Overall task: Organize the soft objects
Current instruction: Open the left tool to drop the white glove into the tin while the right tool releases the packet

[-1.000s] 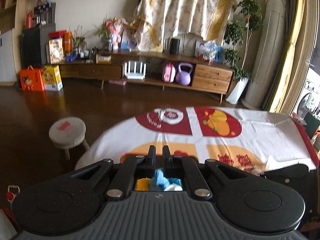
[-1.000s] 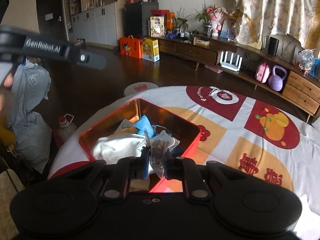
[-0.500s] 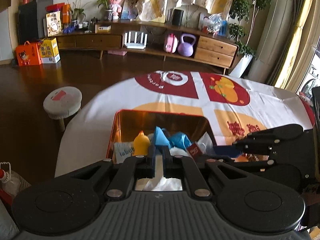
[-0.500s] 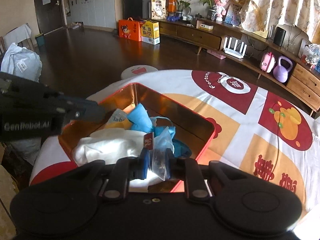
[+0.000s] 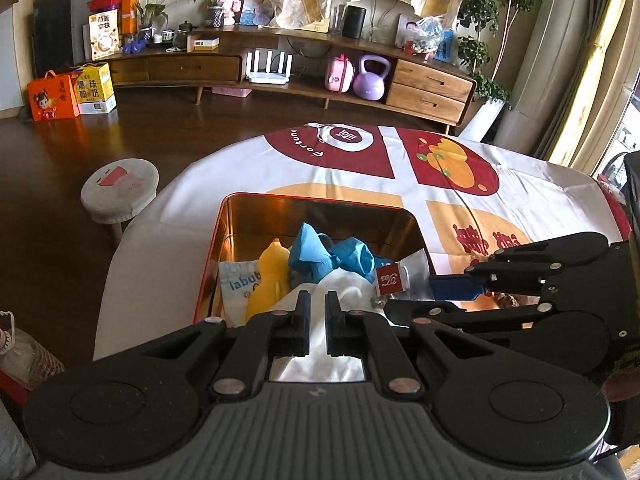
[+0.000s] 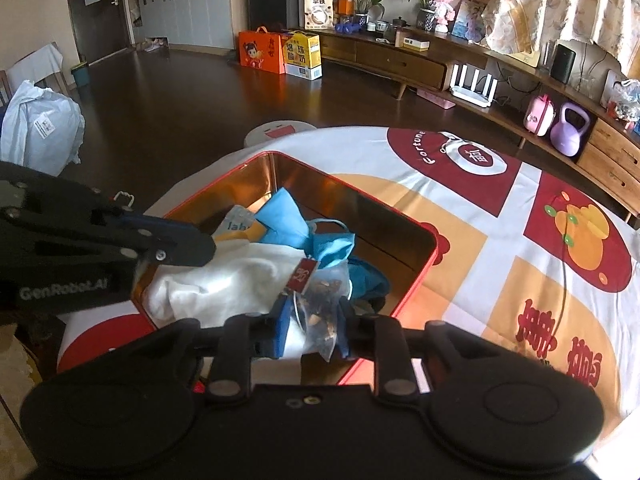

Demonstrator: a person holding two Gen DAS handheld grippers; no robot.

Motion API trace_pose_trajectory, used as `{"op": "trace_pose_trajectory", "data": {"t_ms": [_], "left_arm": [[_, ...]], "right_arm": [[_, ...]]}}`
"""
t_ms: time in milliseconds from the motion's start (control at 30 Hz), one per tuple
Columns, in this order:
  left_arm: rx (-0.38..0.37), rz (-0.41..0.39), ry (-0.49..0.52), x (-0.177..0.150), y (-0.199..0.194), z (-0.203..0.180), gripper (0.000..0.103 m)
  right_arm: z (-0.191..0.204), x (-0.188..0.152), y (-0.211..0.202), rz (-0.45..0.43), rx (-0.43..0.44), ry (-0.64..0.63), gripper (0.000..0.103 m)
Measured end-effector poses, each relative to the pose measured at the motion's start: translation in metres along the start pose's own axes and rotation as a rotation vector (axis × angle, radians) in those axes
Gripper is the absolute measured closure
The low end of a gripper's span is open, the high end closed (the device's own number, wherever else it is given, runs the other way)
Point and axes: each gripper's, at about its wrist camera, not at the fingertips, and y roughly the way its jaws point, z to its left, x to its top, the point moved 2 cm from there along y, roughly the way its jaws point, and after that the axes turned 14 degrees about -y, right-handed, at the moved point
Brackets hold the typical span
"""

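Observation:
A red tin box (image 5: 320, 199) (image 6: 416, 232) with a gold inside stands on the patterned tablecloth. It holds a white cloth (image 6: 224, 280), a blue cloth (image 5: 320, 252) (image 6: 288, 220), a yellow soft toy (image 5: 269, 280) and a white printed pouch (image 5: 236, 280). My right gripper (image 6: 312, 320) is shut on a clear tea bag (image 6: 320, 300) with a red tag, low over the box's near right edge; it also shows in the left wrist view (image 5: 416, 280). My left gripper (image 5: 317, 312) is shut and empty, just above the white cloth (image 5: 340, 292).
The round table wears a white, red and orange cloth (image 5: 440, 168). A small round stool (image 5: 120, 192) stands on the dark floor at the left. A long wooden sideboard (image 5: 280, 68) with boxes, a router and a purple kettlebell lines the far wall.
My left gripper has tipped down and come in over the box, close to the white cloth. My right gripper has lowered the tea bag toward the box's near right edge.

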Motion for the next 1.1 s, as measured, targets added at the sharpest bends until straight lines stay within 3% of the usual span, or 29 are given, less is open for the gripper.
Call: {"op": "trace_pose_trajectory", "data": {"t_ms": [500,767,1100], "left_arm": [[0.032,-0.009,-0.004,-0.004,-0.013,-0.012,0.096],[0.028,-0.011,-0.008,-0.007,-0.021,-0.022,0.096],[0.003,-0.028,0.008,-0.015,-0.035,-0.041,0.096]], "right_arm": [[-0.003,-0.005,-0.040,-0.055,0.008,0.022,0.066],[-0.008,-0.013,-0.064,-0.087,0.006,0.041,0.062],[-0.016,-0.027,-0.092,-0.121,0.000,0.069,0.048]]}}
